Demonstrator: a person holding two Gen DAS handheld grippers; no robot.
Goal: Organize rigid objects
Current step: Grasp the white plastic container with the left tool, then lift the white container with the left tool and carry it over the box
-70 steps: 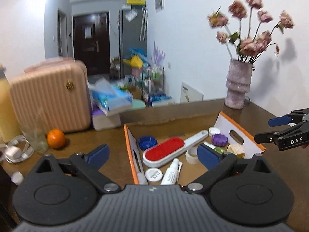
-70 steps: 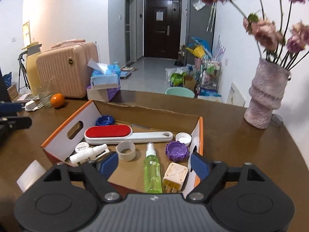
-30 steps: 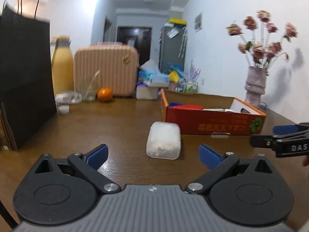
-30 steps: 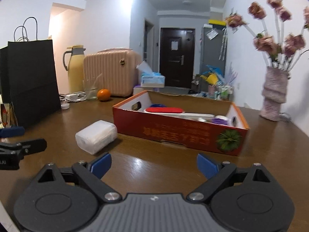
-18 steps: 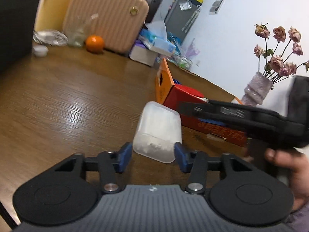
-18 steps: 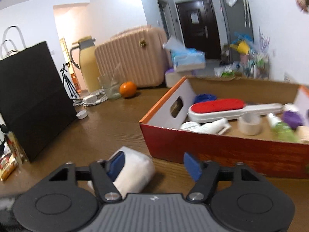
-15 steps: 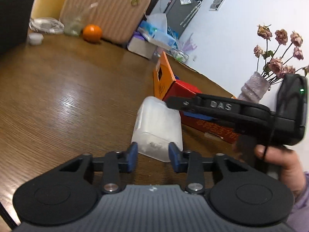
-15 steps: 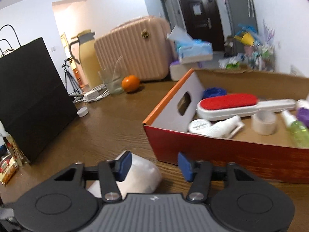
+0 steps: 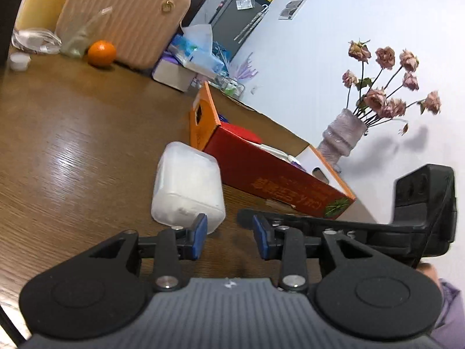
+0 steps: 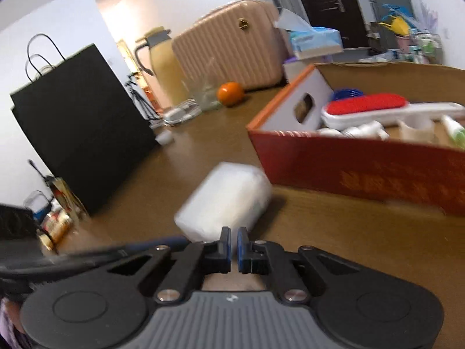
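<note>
We hold our left hand-held gripper (image 9: 229, 240) low over the brown table (image 9: 72, 145), its jaws standing at a narrow gap after having just been opening a little, with nothing between the blue pads. The white plastic container (image 9: 189, 187) lies on its side on the table just ahead of it, and the left pad sits at the container's near corner; we cannot tell if it touches. Our right hand-held gripper (image 10: 234, 248) has just been closing and its pads now meet, gripping nothing. The same white container (image 10: 225, 203) lies just beyond its fingertips, slightly to the left, blurred. Ahead and to the right of both grippers stands the red cardboard box (image 10: 363, 168), near the container, with a red lint brush (image 10: 366, 103) and small bottles inside. From the left wrist view, the right gripper's black body (image 9: 377, 229) reaches across just past our left one's right finger.
</note>
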